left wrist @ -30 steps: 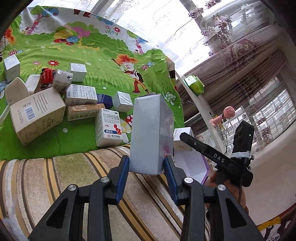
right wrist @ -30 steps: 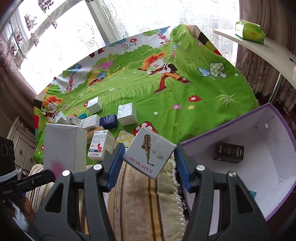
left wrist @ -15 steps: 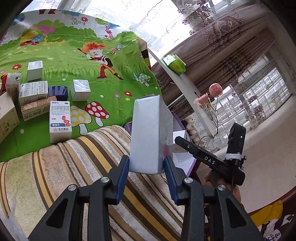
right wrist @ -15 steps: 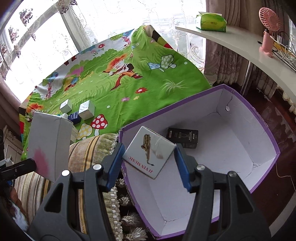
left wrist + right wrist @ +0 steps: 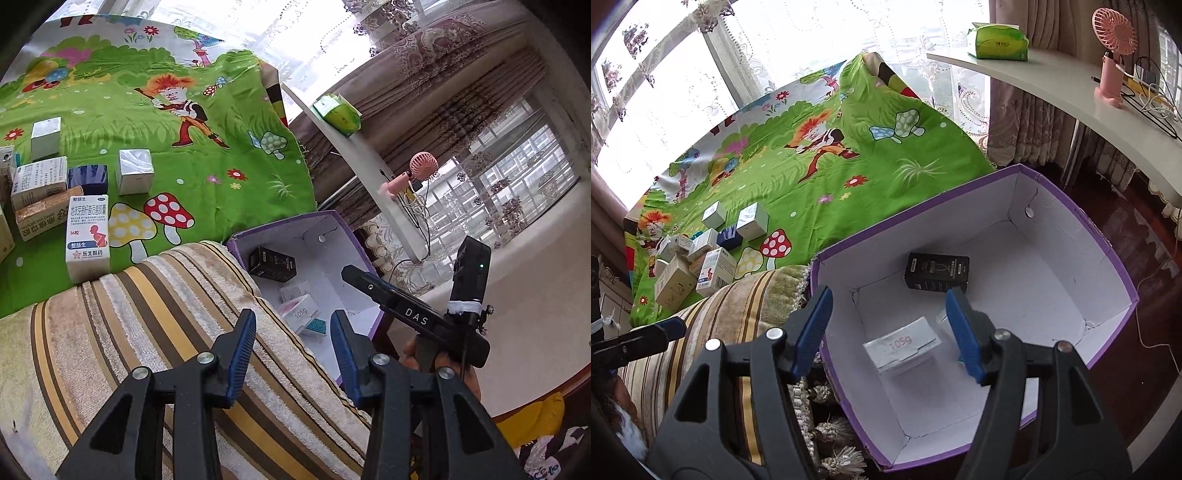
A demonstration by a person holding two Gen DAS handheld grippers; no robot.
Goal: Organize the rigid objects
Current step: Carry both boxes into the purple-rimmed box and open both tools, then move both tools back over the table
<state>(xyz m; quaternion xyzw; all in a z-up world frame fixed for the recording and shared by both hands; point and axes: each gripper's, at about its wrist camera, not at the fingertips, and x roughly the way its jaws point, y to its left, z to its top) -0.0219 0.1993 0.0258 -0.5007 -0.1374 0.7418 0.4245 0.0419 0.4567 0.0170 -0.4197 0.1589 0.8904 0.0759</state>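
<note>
A purple box [image 5: 1071, 218] with a white inside stands on the floor beside the striped sofa arm. In it lie a black box [image 5: 936, 271], a white box marked 105g [image 5: 901, 345] and another small box half hidden by my right finger. My right gripper [image 5: 889, 299] hangs over the purple box, its jaws opening with nothing between them. My left gripper [image 5: 293, 321] hovers at the purple box's [image 5: 354, 240] near edge, its jaws also opening and empty. The white box [image 5: 299, 314] lies below it. Several loose cartons [image 5: 88, 232] remain on the green sheet.
The striped sofa arm [image 5: 147, 332] runs between the green cartoon sheet [image 5: 849, 155] and the box. A white shelf [image 5: 1052, 85] carries a green tissue pack [image 5: 997, 37], a pink fan [image 5: 1113, 48] and cables. Dark wooden floor lies right of the box.
Both grippers swung right over the purple box. The left let go of the tall silver box and the right let go of the music box. Both jaws are now empty.
</note>
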